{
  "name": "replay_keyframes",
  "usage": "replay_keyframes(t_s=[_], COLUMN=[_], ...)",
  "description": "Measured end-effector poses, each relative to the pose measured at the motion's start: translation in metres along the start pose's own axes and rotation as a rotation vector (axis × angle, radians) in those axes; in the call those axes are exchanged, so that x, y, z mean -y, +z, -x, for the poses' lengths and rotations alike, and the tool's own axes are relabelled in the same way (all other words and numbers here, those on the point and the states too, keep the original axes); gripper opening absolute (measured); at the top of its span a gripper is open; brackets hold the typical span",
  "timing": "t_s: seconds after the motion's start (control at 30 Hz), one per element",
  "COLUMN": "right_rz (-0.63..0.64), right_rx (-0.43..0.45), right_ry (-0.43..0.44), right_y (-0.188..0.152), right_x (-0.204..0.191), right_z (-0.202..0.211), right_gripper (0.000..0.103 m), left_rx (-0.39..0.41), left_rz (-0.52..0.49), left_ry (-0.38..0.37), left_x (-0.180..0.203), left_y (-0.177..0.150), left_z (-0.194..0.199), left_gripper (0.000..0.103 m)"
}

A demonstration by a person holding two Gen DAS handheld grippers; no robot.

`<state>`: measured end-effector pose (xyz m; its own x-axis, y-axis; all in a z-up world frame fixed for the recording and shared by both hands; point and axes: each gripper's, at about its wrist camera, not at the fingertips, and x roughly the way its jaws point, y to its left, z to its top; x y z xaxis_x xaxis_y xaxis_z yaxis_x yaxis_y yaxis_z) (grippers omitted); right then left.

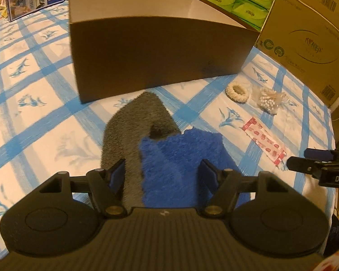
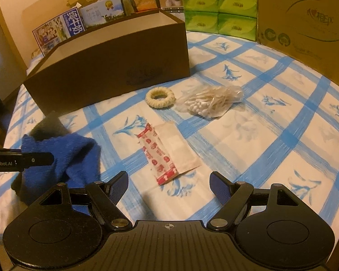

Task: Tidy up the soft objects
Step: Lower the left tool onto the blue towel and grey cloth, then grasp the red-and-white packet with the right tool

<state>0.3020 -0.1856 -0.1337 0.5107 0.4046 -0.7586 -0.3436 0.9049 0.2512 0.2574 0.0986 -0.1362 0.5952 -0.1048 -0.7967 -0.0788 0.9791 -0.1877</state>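
Left gripper (image 1: 162, 172): jaws apart, empty, over blue cloth (image 1: 180, 158).
Right gripper (image 2: 169, 184): jaws apart, empty, over bare bedsheet (image 2: 271, 140).
Box (image 2: 115, 67): open-topped, beyond.

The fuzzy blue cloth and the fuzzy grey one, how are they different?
The fuzzy blue cloth is bright blue; the fuzzy grey cloth is dull grey. The blue one lies partly on top of the grey one, which sits underneath. The grey one reaches farther toward the brown box; the blue one stays nearer the left tool. In the right wrist view the blue one looks bunched up. Both are fluffy and lie on the checked sheet.
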Motion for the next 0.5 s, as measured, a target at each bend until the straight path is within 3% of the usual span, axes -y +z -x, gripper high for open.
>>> replay_keyframes(t_s=[0.17,0.3,0.5], right_rz=[0.019,0.034,0.121], right_rx=[0.005,0.003,-0.008], right_ry=[0.007,0.018,0.023], right_y=[0.007,0.013,0.018], right_x=[0.005,0.009,0.006], right_z=[-0.013,-0.027,-0.048], right_gripper=[0.079,0.079,0.078], left_rx=[0.007,0.007,0.003], left_rz=[-0.018,-0.051,-0.052], left_ry=[-0.008,0.019,0.036], left_x=[0.016,0.028,0.03], left_y=[0.003,0.005,0.006], left_z=[-0.009,-0.017,-0.022], left_gripper=[0.066,0.054,0.054])
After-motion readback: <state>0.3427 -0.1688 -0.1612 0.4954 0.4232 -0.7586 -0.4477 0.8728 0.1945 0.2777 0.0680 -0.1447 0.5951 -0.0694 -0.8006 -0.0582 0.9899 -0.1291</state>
